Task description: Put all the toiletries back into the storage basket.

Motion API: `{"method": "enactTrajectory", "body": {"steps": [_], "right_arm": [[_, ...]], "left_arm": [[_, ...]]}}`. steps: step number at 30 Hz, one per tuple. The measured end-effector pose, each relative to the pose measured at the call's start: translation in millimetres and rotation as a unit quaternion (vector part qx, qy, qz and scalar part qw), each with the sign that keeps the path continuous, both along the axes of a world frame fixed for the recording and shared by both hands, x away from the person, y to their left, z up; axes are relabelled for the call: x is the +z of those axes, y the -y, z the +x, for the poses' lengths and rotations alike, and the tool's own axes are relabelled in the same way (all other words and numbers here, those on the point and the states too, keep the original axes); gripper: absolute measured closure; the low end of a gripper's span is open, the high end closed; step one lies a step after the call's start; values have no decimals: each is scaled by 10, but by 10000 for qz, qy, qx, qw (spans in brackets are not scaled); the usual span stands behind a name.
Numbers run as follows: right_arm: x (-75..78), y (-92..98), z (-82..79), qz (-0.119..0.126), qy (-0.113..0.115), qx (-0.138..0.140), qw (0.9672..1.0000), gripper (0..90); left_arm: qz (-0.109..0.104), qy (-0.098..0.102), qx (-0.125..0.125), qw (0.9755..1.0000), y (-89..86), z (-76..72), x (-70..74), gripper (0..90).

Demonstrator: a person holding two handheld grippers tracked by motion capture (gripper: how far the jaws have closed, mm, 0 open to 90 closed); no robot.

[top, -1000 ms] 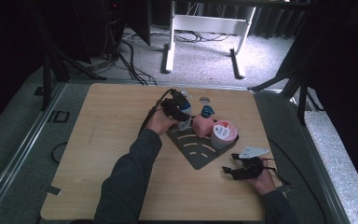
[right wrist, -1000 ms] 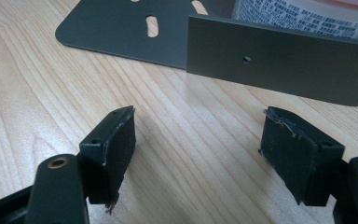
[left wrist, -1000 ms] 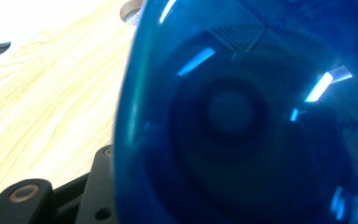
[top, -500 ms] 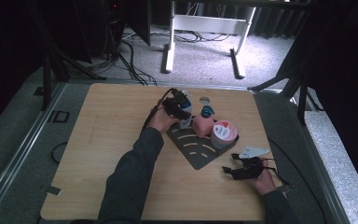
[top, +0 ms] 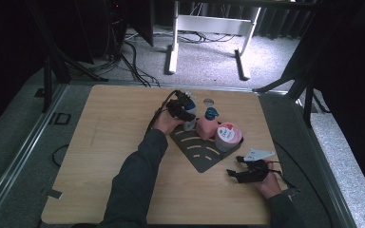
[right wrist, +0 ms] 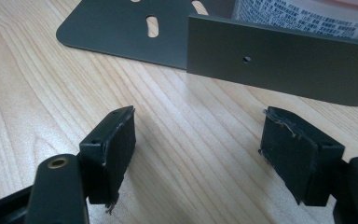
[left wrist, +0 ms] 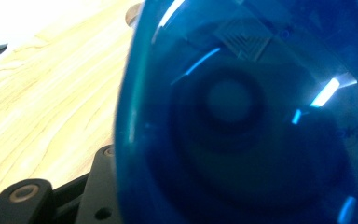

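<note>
Seemingly mid-grasp, the left gripper [top: 184, 108] was pictured at the far corner of a dark slotted tray [top: 204, 151] on the wooden table [top: 104, 142], closed part-way around a blue-capped bottle [top: 188, 118] that stood upright there. From the left gripper view, the bottle's blue cap [left wrist: 261, 121] was seen pressed so close between the jaws that little else could be made out, with one black jaw just visible beneath it. The bottle's long axis was judged to run vertically, so any lift would be expected to go straight up and clear of its neighbours: a pink bottle [top: 205, 126] was set just beside it, and a round pink tub [top: 227, 136] beyond that, all three lined along the tray's back wall. The right gripper [top: 240, 173] was held low over the table near the tray's closer corner, well apart from the blue-capped bottle, its jaws spread wide with nothing between them; the tray's upright lip [right wrist: 279, 65] was seen directly ahead of it. The left hand was plainly the nearer one for the coming move.
</note>
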State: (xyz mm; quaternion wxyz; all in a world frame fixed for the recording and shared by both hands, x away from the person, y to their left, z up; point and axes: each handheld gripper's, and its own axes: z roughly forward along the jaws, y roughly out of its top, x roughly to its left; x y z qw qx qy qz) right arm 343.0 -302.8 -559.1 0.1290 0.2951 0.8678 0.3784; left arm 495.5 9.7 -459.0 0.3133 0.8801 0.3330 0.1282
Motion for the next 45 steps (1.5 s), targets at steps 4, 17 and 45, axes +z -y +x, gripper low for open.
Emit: {"method": "enactTrajectory", "body": {"steps": [4, 17, 45], "right_arm": [[0, 1, 2, -1, 7, 9, 10000, 260], [-1, 1, 3, -5, 10, 19, 10000, 260], [-1, -1, 3, -17, 22, 24, 10000, 260]], "left_arm": [[4, -8, -14, 10000, 19, 11, -20, 546], [91, 5, -117, 9999, 128, 46, -44, 545], [-21, -113, -70, 9999, 174, 115, -73, 473]]}}
